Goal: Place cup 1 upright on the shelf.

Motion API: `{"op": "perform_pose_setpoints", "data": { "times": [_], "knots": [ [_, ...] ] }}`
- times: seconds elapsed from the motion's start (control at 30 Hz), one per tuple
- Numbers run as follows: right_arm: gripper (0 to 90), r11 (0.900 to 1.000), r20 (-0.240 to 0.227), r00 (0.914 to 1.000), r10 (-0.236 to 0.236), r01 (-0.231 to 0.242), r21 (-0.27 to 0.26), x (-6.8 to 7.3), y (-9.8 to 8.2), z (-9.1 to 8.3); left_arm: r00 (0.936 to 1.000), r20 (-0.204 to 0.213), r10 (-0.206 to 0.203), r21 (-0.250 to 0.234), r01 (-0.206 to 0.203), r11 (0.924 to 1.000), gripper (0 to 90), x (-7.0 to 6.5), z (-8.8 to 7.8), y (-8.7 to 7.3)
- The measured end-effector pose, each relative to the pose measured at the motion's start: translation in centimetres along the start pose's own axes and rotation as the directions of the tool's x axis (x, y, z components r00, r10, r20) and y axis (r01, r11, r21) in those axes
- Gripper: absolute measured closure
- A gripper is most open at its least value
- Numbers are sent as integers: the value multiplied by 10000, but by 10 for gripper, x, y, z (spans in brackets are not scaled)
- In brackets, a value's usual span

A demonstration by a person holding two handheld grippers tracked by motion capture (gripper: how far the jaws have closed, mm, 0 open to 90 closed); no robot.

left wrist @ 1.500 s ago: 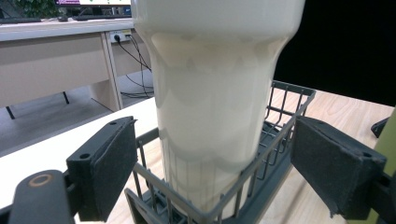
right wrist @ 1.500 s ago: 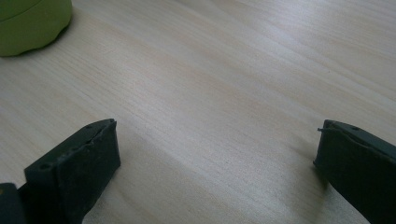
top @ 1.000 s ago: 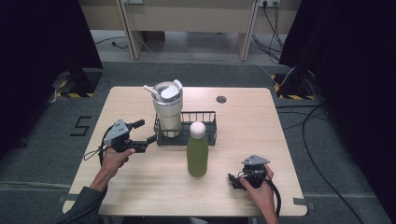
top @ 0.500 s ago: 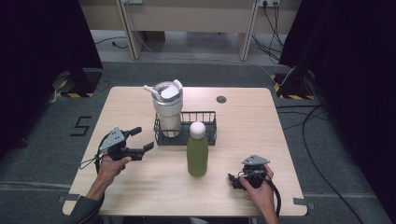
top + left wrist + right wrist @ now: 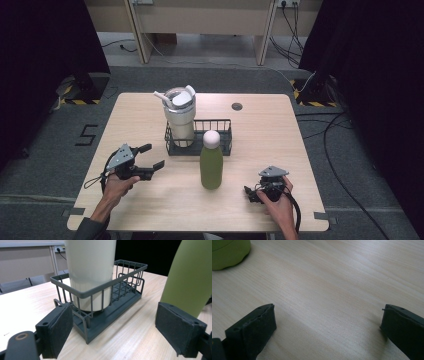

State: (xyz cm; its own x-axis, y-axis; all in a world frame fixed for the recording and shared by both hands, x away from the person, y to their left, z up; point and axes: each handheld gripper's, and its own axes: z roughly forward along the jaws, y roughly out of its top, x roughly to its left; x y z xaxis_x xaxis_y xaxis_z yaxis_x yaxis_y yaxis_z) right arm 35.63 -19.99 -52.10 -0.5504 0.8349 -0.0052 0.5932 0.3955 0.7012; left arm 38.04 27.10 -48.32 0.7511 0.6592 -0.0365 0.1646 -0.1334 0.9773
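The left gripper (image 5: 150,162) sat on the desk (image 5: 300,135) with its jaws wide open and nothing in them, pointing toward the green bottle (image 5: 211,162) and the dark wire basket (image 5: 222,136). The bottle stood upright on the desk, just in front of the basket's right half, which looked bare. A big white cup (image 5: 179,116) with a lid stood in the basket's left half. The right gripper (image 5: 255,192) rested low on the desk near the front right, well apart from the bottle — its jaws were wide open too and held nothing. The job looked like getting the bottle into the basket. To do it well, the left gripper should come in level, grab the bottle around its middle, and keep it upright — not bumping the cup or the basket's rim.
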Motion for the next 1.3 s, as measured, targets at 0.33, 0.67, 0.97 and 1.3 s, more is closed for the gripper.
{"op": "perform_pose_setpoints", "data": {
  "times": [0.33, 0.67, 0.97, 1.3],
  "knots": [
    [3, 10000, 0, 10000, -1, 1, 0, 0, 0, 0, 9998, 42, 208, 493, -210, 9986, 146, -10, -9, -12],
    [3, 10000, 0, 10000, 1, -1, 3, 0, 0, 0, 9987, 418, 284, 1186, -332, 9924, 146, -21, -13, -24],
    [3, 10000, 0, 10000, 0, 0, 1, 0, 0, 0, 9965, 545, 628, 2158, -732, 9737, 147, -33, -16, -35],
    [3, 10000, -1, 10000, -1, 1, 2, 0, 0, 0, 9971, 328, 690, 2997, -756, 9510, 147, -40, -24, -43]
  ]
}}
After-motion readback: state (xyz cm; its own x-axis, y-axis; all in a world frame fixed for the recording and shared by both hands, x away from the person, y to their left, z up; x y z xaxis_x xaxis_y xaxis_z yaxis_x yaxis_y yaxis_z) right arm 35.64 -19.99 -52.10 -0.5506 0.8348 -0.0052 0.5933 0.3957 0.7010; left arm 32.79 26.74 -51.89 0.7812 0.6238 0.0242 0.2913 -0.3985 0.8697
